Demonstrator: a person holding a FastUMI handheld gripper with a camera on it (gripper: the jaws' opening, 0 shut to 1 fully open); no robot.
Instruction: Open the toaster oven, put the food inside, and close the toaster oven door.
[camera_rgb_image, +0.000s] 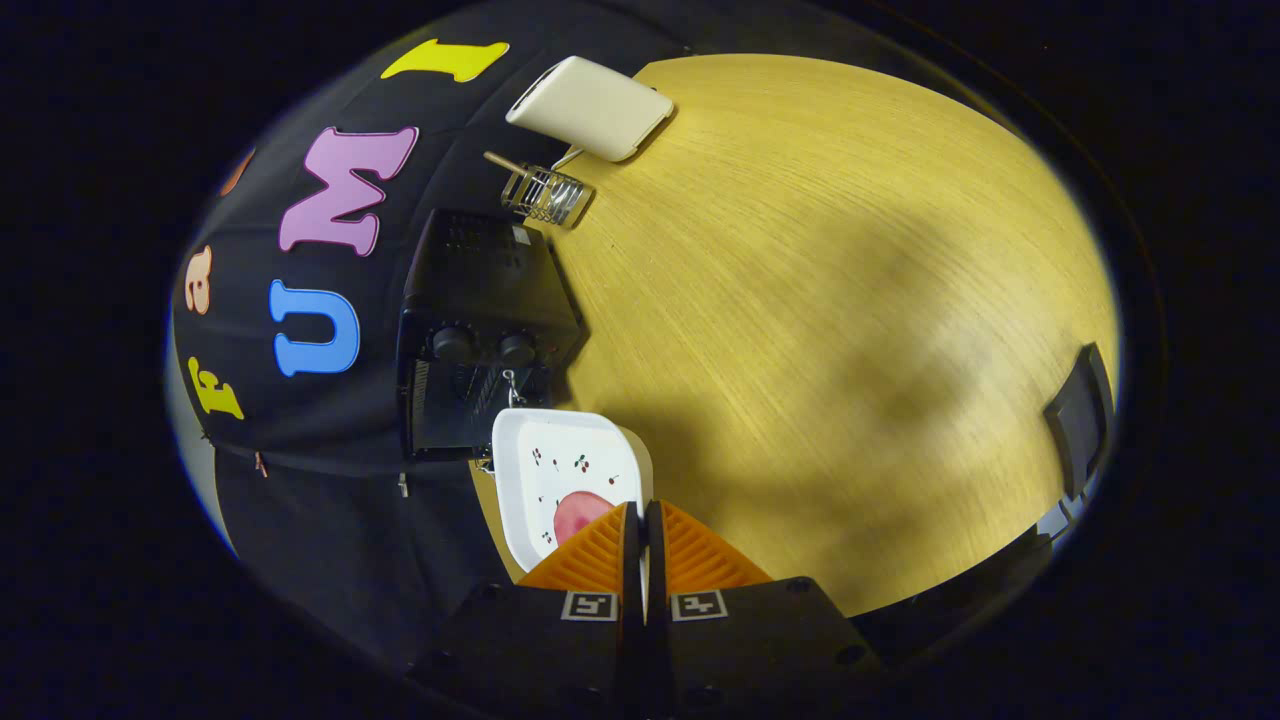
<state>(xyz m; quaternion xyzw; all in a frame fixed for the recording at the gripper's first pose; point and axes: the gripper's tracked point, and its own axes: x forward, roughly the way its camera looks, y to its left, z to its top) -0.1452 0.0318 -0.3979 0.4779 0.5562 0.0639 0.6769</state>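
2 jaws nearly together, clamped on rim of white square plate (560, 470) carrying pink food (578, 515); black toaster oven (480, 330) just beyond on wooden counter (850, 300).

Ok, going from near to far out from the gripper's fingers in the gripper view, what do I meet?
Gripper, shut on the white plate's rim → pink food on the plate → black toaster oven → wire holder → cream flat box.

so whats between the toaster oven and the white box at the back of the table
In the gripper view, a small wire basket with a wooden stick in it stands between the toaster oven and the white box.
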